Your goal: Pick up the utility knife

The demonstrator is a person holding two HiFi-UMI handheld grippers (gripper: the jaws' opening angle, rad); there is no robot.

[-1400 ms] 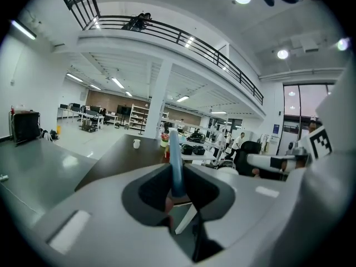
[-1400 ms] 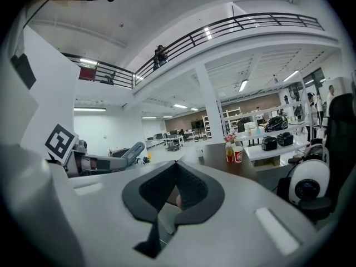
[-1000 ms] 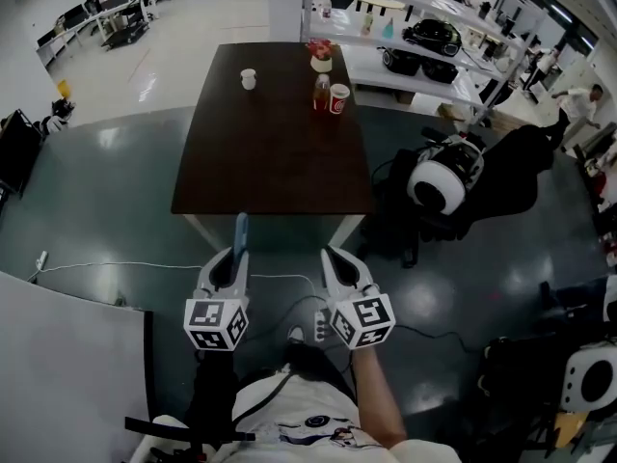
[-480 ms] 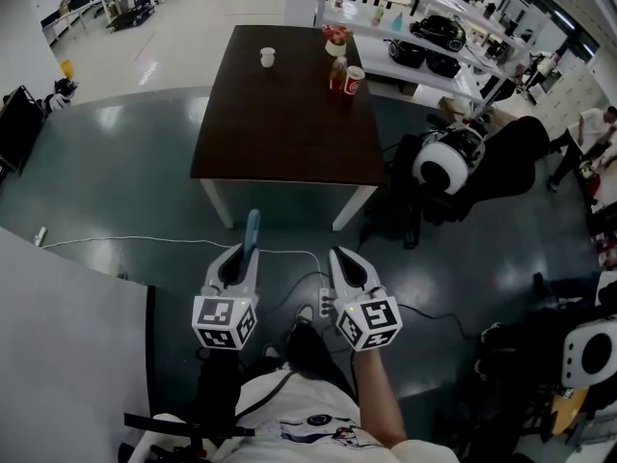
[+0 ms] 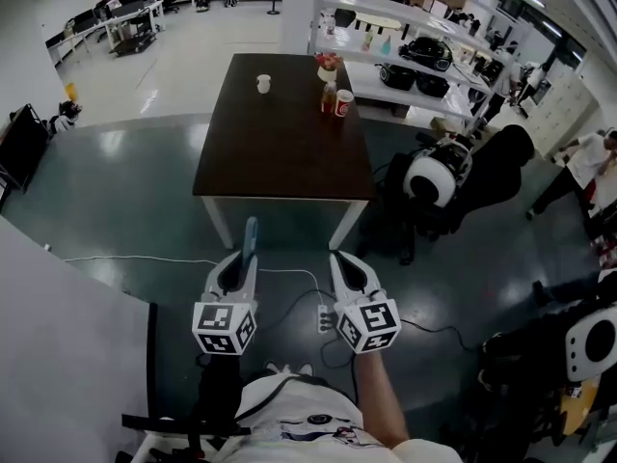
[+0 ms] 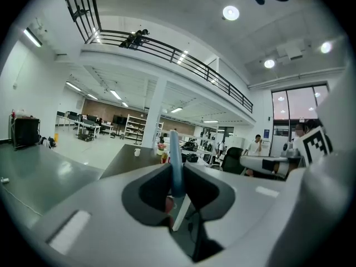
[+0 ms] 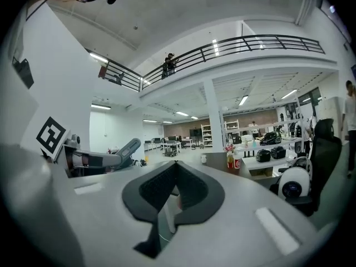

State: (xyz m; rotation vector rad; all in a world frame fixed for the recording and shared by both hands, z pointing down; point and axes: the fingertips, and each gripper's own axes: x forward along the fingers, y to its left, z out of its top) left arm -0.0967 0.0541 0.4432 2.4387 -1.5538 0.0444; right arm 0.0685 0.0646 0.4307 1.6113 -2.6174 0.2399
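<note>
My left gripper (image 5: 241, 257) is shut on the blue utility knife (image 5: 251, 235), and the knife's end sticks out past the fingertips toward the table. In the left gripper view the utility knife (image 6: 175, 166) stands upright, pinched between the two jaws of the left gripper (image 6: 177, 174). Beside it, my right gripper (image 5: 340, 258) is shut with nothing in it; its jaws meet at the tips in the right gripper view (image 7: 174, 164). Both grippers hang over the floor, short of the dark brown table (image 5: 280, 152).
On the table's far end stand a white cup (image 5: 263, 83), a bottle (image 5: 330, 96) and a red cup (image 5: 342, 107). A black chair with a white helmet-like object (image 5: 429, 177) sits right of the table. A power strip (image 5: 325, 318) and cables lie on the floor below my grippers. Shelves (image 5: 405, 41) stand at the back right.
Both grippers have drawn back from the table together, and more floor now shows between them and its near edge. The knife stays held in the left gripper.
</note>
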